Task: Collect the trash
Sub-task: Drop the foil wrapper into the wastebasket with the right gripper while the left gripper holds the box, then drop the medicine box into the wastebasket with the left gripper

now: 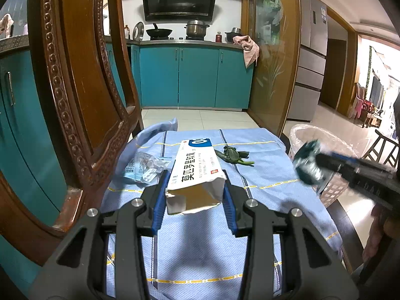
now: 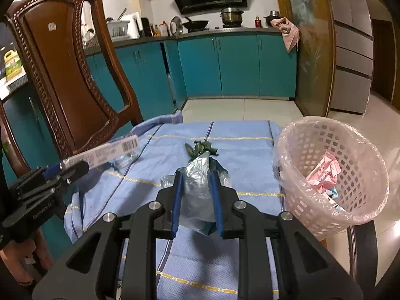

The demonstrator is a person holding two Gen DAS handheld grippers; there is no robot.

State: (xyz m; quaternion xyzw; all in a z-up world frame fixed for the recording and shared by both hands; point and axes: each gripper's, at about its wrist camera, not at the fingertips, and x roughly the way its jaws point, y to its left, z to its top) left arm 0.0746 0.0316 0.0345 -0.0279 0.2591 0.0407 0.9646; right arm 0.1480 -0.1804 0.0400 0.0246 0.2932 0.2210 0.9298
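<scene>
We see the carved brown wooden chair back (image 1: 75,105) crowding the left of the counter, which is draped in a pale blue dotted cloth (image 1: 200,245) with yellow dashed lines. At the right edge stands a pink plastic lattice basket (image 2: 350,200), lined with thin film and holding crumpled pink paper (image 2: 325,172). The left gripper (image 1: 196,195) has its fingers closed on a flattened white cardboard box with black print (image 1: 193,172), lifted over the cloth. The right gripper (image 2: 196,197) has its fingers clamped on a crinkled clear plastic wrapper (image 2: 196,182), just beside the basket. Still on the cloth lie a clear printed packet (image 1: 145,167) by the chair and what looks like dark green leafy scraps (image 1: 233,155), though the detail is poor.
</scene>
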